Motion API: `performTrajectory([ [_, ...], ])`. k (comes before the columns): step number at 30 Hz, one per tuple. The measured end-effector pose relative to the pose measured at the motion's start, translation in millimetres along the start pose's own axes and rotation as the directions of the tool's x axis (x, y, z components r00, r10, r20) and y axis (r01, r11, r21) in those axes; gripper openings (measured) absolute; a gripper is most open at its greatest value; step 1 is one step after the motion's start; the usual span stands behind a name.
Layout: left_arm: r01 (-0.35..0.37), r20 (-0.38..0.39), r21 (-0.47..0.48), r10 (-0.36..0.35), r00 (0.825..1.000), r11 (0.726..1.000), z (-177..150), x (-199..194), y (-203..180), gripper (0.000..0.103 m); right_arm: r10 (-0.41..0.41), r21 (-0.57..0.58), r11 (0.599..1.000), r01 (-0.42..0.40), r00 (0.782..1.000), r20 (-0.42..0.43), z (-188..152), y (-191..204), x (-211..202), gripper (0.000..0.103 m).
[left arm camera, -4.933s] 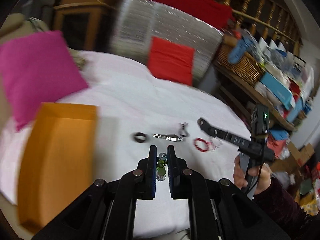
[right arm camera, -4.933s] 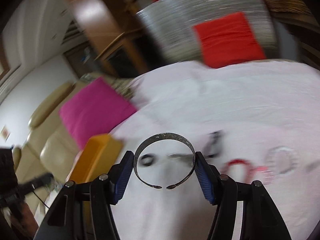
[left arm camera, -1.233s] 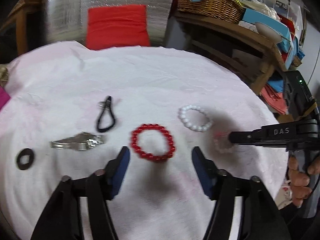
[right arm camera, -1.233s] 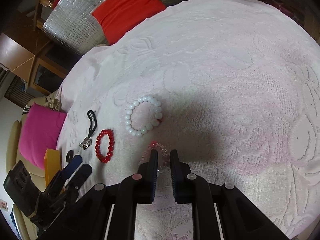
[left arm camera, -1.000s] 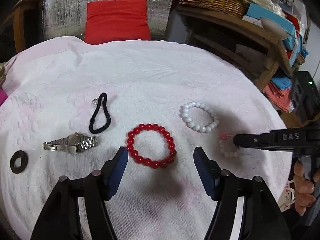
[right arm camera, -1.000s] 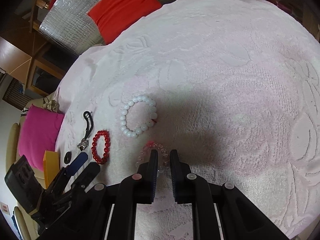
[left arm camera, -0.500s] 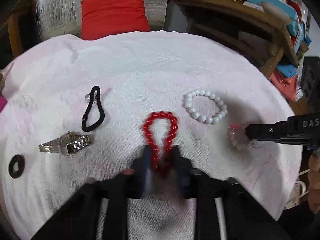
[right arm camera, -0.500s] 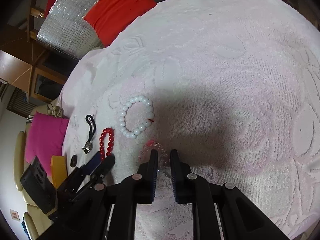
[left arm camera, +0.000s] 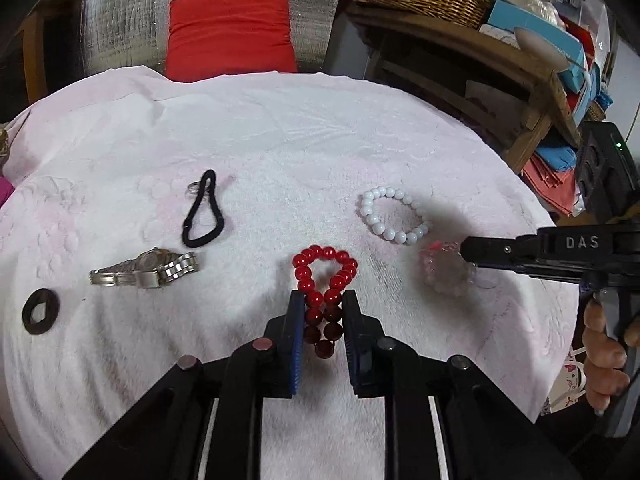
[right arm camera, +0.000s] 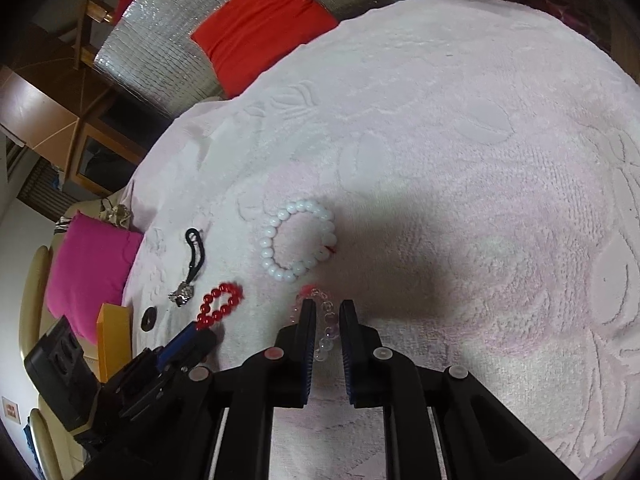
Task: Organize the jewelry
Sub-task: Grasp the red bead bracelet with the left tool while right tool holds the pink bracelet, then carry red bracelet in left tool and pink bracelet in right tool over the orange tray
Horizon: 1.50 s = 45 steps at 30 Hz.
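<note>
My left gripper [left arm camera: 323, 300] is shut on the red bead bracelet [left arm camera: 325, 276], which is squeezed into a narrow loop on the white towel [left arm camera: 280, 140]. From the right wrist view the same red bead bracelet [right arm camera: 220, 306] sticks out of the left gripper [right arm camera: 202, 330]. My right gripper [right arm camera: 327, 307] is shut on the clear pink bead bracelet [right arm camera: 325, 326]; in the left wrist view that gripper [left arm camera: 466, 250] reaches in from the right over the clear pink bracelet [left arm camera: 444, 276]. A white bead bracelet [left arm camera: 394, 216] lies just beyond them.
A black hair tie [left arm camera: 204, 210], a silver watch [left arm camera: 146, 270] and a small black ring [left arm camera: 40, 312] lie to the left. An orange box [right arm camera: 114, 336] stands at the towel's left edge beside a pink cushion [right arm camera: 90, 268]. A wooden shelf [left arm camera: 480, 56] with a basket stands right.
My left gripper closed from wide open onto the red bracelet, pinching its round loop into a narrow one. The right gripper stayed shut on the clear pink bracelet.
</note>
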<state>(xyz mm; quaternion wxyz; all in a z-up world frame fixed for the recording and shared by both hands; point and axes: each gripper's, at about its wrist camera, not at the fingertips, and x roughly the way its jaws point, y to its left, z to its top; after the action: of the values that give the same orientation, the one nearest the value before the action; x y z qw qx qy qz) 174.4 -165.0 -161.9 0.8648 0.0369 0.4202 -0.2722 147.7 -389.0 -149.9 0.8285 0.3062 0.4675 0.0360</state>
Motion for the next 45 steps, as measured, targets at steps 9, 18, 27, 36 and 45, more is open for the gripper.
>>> performTrajectory([
  [9,-0.034,0.039,-0.057,0.036,0.999,0.998,-3,-31,29,0.019,0.073,-0.045,0.996,-0.071,0.996,0.049,-2,26,-4,0.013],
  [18,-0.095,0.08,-0.15,0.108,0.991,0.984,-14,-66,68,0.019,0.099,-0.092,0.991,-0.095,0.994,0.041,-9,60,7,0.013],
  [27,-0.153,0.055,-0.181,0.166,0.985,0.971,-20,-69,92,0.019,-0.049,-0.049,0.998,0.048,0.999,-0.005,-8,43,22,0.013],
  [36,-0.188,0.069,-0.208,0.206,0.976,0.96,-17,-75,105,0.019,-0.099,-0.072,0.993,0.098,0.995,-0.014,-6,48,26,0.06],
  [45,-0.208,0.06,-0.247,0.229,0.972,0.947,-20,-80,122,0.019,-0.212,-0.176,0.961,0.214,0.977,0.026,-11,73,49,0.06],
])
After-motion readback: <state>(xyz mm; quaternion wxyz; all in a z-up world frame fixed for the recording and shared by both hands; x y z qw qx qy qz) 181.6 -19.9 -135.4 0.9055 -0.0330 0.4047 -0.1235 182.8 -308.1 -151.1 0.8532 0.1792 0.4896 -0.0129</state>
